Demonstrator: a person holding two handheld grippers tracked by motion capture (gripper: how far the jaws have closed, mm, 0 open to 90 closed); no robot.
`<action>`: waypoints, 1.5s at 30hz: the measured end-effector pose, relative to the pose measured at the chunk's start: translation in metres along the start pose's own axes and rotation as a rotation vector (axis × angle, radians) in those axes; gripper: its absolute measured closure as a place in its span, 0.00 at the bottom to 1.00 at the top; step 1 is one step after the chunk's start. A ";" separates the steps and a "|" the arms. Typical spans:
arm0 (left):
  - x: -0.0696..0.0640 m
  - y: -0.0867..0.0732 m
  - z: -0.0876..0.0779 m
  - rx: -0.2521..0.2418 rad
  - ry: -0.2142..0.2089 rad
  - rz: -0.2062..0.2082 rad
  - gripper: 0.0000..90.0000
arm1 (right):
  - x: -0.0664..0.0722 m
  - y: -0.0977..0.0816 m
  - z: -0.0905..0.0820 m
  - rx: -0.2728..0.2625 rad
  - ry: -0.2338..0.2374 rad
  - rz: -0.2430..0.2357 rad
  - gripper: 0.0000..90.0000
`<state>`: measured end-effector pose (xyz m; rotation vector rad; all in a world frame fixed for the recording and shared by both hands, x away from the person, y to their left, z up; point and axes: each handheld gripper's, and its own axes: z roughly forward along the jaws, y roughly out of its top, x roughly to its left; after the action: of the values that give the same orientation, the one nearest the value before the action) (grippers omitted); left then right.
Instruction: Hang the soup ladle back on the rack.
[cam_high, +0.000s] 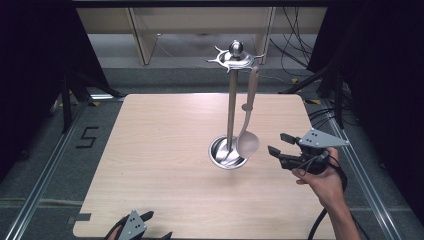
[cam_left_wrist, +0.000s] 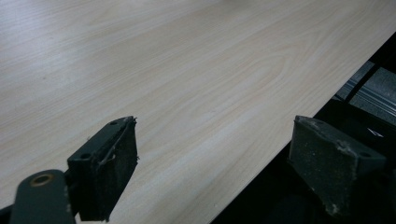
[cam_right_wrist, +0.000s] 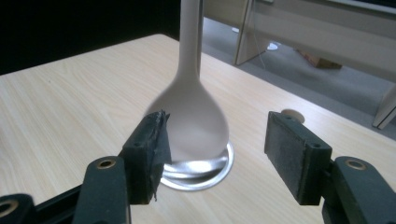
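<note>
Ladle (cam_high: 248, 141), hung from rack (cam_high: 231, 110): judged light, stiff, smooth and prone to swing; best taken at the handle; right gripper (cam_high: 280, 144) is held released, empty.

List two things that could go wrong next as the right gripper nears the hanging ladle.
1. The ladle hangs freely from the stand's top ring; a nudge from the open right gripper might set it swinging or unhook it.
2. The stand is tall on a small round base, so a sideways pull could tip it.
</note>
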<state>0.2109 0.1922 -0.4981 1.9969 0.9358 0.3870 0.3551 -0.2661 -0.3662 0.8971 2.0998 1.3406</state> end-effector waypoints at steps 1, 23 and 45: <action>-0.001 0.000 0.001 -0.011 -0.002 -0.009 0.17 | -0.001 -0.003 0.001 -0.003 -0.010 -0.002 0.44; -0.001 0.001 -0.001 -0.014 0.003 -0.012 0.17 | 0.009 -0.025 -0.004 0.042 0.051 0.032 0.37; -0.001 0.001 -0.001 -0.014 0.006 -0.008 0.17 | 0.020 -0.045 -0.002 0.061 0.074 0.050 0.32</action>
<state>0.2104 0.1920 -0.4971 1.9797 0.9419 0.3941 0.3281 -0.2659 -0.4072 0.9445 2.1986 1.3614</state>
